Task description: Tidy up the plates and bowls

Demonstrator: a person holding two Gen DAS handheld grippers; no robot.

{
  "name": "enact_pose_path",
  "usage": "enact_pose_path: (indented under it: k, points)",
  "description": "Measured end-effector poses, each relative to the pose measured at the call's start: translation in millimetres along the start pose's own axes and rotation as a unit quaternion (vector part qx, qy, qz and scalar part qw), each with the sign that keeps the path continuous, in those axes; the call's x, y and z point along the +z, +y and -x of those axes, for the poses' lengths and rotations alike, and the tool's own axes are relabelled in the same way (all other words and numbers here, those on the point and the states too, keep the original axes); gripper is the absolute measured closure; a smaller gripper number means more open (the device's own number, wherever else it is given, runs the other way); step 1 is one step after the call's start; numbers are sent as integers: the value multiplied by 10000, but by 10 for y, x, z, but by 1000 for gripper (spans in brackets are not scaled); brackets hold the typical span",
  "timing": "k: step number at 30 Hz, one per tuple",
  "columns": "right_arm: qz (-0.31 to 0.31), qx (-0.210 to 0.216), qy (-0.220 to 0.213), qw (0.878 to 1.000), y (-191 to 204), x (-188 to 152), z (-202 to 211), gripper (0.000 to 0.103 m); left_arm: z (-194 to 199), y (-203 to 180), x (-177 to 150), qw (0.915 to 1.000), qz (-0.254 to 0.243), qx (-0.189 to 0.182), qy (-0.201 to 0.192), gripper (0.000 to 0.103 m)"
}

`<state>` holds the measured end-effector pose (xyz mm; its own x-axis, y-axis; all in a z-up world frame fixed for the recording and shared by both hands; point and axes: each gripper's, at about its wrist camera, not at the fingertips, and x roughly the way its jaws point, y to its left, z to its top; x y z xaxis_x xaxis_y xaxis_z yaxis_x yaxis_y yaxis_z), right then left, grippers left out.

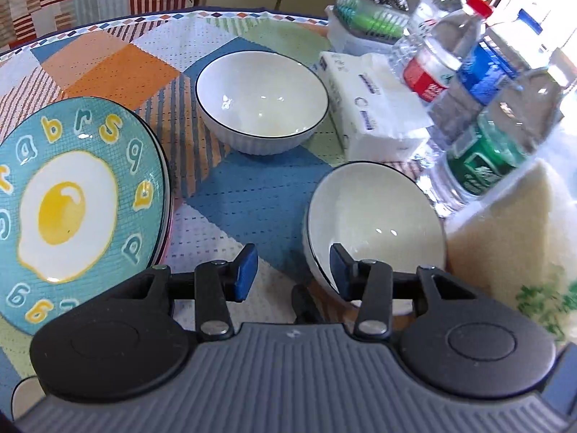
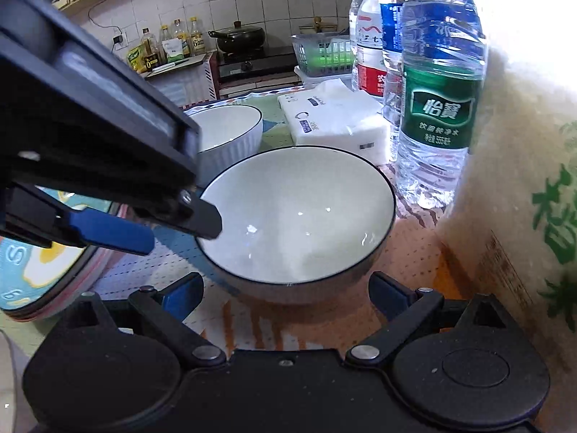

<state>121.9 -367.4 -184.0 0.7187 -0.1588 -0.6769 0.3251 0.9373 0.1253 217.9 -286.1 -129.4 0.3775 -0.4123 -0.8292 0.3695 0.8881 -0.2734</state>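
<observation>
Left gripper jaws open astride glossy white bowl rim; right gripper jaws open before it; ribbed bowl upper centre.

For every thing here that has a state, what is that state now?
near bowl: upright, empty
far bowl: upright, empty
egg plate: topmost of a stack
green-label bottle: upright
left gripper: open, straddling near bowl's rim
right gripper: open, holding nothing
</observation>
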Motion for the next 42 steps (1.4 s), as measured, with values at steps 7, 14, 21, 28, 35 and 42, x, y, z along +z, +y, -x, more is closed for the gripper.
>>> enact_pose_path:
  k: [7,14,21,28,35,42]
  points:
    - [2,-83,-82,9999,-16,2,-144,3,-144,5,20,9997,109,-196,119,93]
    - [436,43,-1,9990,2,34,-148,7,-102,-18,26,9994,54,-161,307,94]
    - [491,365,226,9979,34,79,10,8,136,43,9,9982,205,-209,514,93]
    - [622,725,222,9952,75,195,344,8,592,-2,-27,9989,-57,-216,421,91]
    - [911,1028,144,9904,183,262,717,8,1017,16,-103,9990,-123,-148,403,90]
    - [1130,1341,92,9845,310,261,1002,8,1365,99,-261,9991,-237,2,339,89]
